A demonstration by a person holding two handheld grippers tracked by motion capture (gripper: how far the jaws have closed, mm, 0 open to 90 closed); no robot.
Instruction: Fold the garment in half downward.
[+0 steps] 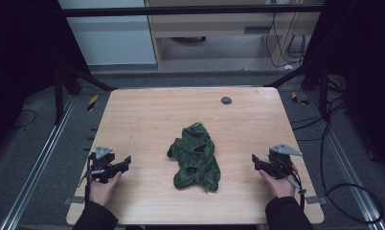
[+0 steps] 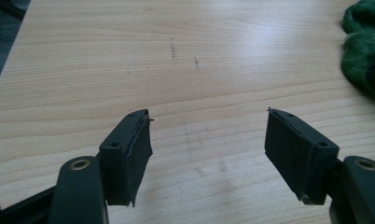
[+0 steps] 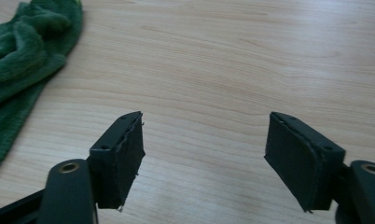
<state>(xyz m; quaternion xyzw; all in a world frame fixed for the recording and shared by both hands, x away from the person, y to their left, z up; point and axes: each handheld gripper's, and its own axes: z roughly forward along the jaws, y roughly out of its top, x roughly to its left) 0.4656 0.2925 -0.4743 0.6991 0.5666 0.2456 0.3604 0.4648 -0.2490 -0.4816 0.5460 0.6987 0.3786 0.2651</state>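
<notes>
Green cloth [image 1: 196,158]: crumpled heap at table [image 1: 142,115] centre, between both grippers and well apart from each; fleecy pile, dark patches in the folds, underside hidden. Cut off at the right edge in left gripper view [image 2: 365,51], at the left edge in right gripper view [image 3: 22,51]. No legible writing or labels; small dark disc [image 1: 226,100] near far edge, detail too small to read. Left gripper [image 2: 209,140]: jaws spread wide, nothing between, bare wood beneath. Right gripper [image 3: 204,140]: same, wide apart and holding nothing.
</notes>
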